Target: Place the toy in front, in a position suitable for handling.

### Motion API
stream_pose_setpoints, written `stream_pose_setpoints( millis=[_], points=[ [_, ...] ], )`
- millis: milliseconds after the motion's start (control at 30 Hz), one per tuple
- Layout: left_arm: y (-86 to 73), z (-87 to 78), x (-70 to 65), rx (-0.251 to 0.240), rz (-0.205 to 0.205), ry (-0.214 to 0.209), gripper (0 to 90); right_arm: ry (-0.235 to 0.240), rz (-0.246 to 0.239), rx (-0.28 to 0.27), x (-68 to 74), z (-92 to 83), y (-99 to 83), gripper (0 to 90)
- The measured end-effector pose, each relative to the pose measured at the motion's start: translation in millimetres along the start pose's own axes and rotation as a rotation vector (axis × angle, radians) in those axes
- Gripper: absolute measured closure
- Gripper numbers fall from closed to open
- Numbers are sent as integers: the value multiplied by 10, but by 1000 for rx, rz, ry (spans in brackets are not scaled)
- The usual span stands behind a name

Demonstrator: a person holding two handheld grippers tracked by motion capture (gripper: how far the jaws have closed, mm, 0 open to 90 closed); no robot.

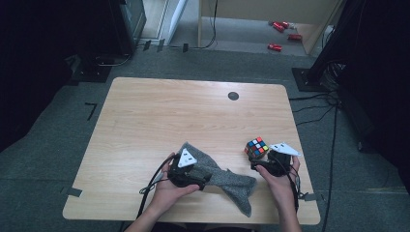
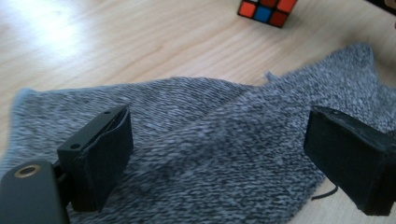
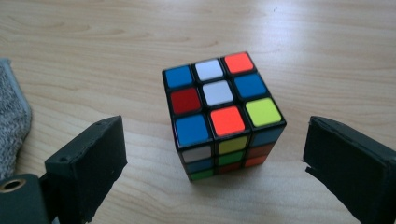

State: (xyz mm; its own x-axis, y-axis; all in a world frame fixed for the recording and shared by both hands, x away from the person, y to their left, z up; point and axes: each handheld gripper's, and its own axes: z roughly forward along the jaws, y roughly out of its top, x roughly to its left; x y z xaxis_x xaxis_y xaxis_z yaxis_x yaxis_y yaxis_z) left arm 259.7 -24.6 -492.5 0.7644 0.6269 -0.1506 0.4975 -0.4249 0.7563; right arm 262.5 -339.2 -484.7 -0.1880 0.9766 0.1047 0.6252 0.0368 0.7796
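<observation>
Here the puzzle cube (image 3: pixel 223 116) stands on the wooden surface (image 1: pixel 159 111), near the front right edge and just ahead of the right tool (image 3: pixel 212 163), whose jaws are spread wide to either side of it without touching it. To the cube's left lies a grey knitted cloth (image 2: pixel 210 140), rumpled and stretched along the front edge; the left tool (image 2: pixel 219 158) hovers low over it, jaws likewise wide apart and holding nothing, with cloth between and beneath them. Whether those jaws touch the fabric cannot be told. A small dark disc (image 1: pixel 233 95) sits far back on the surface, well apart from both.

Likely risks: the cube stands cornerwise to the right jaws, so closing on it could meet corners rather than flat faces, twisting or pushing it away. The cloth is loose, so a shallow pinch by the left tool may gather only a fold and slip, or drag fabric toward the cube.
</observation>
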Motion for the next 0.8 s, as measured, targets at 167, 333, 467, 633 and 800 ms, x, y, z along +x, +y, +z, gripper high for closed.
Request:
stream_pose_setpoints(
  millis=[167, 333, 467, 633, 800],
  points=[
    [-60, 49, -64, 26, 47, 3, 145, 30, 20, 16, -29, 41, -114, 56],
    [-105, 83, -68, 53, 60, -11, 204, 53, 20, 32, -66, 97, -200, 57],
    [-140, 104, -52, 76, 87, 13, 374, 53, 10, 45, -57, 140, -229, 73],
    [-165, 35, 50, 60, 75, 30, 673, 29, -31, 55, -25, 190, -268, 200],
    [-184, -80, 226, 47, 46, 54, 787, 17, -29, 22, -39, 176, -277, 353]
  ],
)
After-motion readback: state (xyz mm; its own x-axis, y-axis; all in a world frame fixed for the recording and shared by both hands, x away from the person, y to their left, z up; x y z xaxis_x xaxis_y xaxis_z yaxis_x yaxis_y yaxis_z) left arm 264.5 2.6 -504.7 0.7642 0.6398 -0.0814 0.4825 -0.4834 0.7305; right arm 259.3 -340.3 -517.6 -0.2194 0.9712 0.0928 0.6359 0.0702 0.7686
